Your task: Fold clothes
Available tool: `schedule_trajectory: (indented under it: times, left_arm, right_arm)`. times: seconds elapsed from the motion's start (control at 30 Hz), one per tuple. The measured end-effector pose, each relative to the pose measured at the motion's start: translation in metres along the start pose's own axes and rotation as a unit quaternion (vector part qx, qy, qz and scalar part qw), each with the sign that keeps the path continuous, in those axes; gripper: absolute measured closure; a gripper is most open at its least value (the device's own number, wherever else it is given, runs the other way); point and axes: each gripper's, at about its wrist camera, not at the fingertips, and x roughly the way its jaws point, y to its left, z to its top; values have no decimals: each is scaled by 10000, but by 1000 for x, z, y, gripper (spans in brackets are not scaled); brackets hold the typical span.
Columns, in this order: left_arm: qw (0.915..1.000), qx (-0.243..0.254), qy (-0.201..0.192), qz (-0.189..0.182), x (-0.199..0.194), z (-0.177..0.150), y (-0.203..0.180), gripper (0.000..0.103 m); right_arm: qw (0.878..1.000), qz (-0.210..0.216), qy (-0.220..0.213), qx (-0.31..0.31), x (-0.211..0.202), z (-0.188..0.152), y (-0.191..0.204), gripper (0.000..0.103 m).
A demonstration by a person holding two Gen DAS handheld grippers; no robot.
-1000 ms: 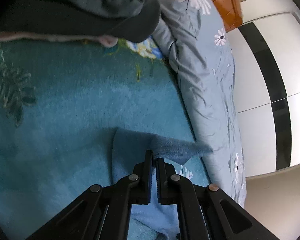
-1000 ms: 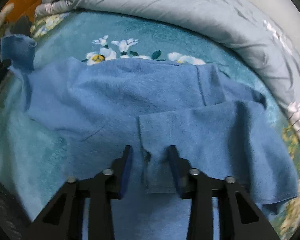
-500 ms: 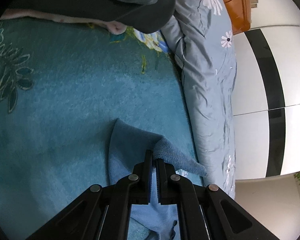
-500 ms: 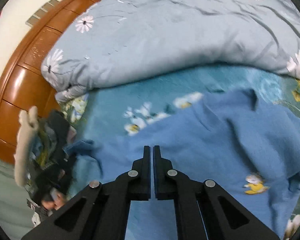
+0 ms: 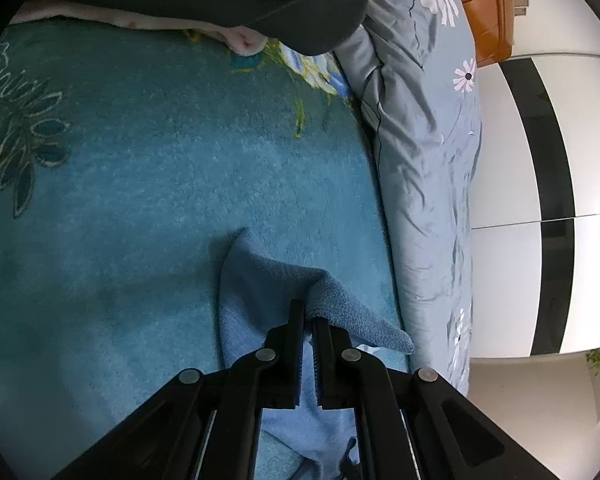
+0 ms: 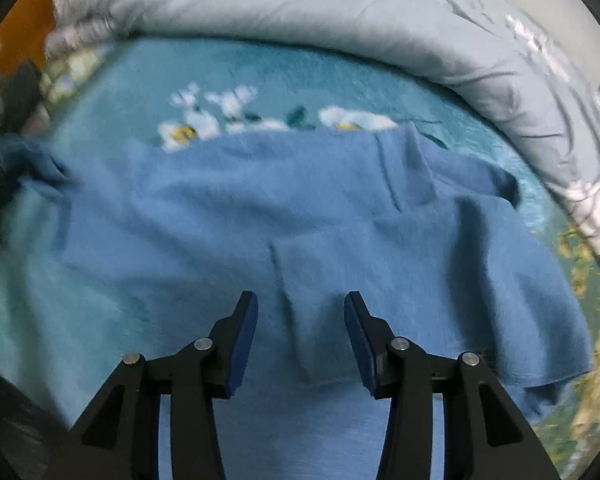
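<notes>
Over the blue garment, your right gripper has opened wide again, holding nothing; your left gripper still pinches its corner.

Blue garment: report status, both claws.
Left claw shut on blue garment corner. Right claw open above a fold. Garment spread on teal blanket; grey quilt alongside.

White wardrobe with black stripe; orange wooden cabinet; teal floral blanket.
</notes>
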Motion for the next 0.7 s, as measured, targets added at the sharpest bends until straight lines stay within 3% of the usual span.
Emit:
schedule_trajectory:
  times: [0.13,0.17,0.2,0.23,0.3,0.37,0.5,0.6,0.63,0.7]
  left_arm:
    - [9999,-155,68,0,3,0,5,96]
    - [9998,-172,81,-6,4,0,6,96]
    - [9998,-185,94,-12,4,0,6,95]
    - [9998,-197,104,-15,4,0,7,93]
    - [9996,-241,126,-34,5,1,8,91]
    - [9995,-280,145,-55,5,1,9,90]
    - [9995,-271,158,-102,4,0,8,90]
    - [9995,-256,163,-130,3,0,7,90]
    - [9995,-259,154,-126,2,1,8,90]
    - [9995,-267,136,-118,1,2,8,90]
  right_arm:
    - [9987,-410,31,-301,7,-10,3,57]
    - [9983,-493,31,-317,8,-11,2,65]
    - [9983,-539,14,-214,7,-10,-2,83]
    - [9984,-554,4,-110,6,-9,-6,90]
    - [9992,-282,15,282,3,-5,-21,99]
    - [9971,151,-9,751,-5,-2,-39,101]
    - [9750,1173,-516,1818,-41,4,-67,101]
    - [9611,1704,-811,2014,-59,20,-58,101]
    - [9590,1800,-863,2014,-61,26,-50,101]
    - [9666,1562,-773,1881,-51,38,-25,101]
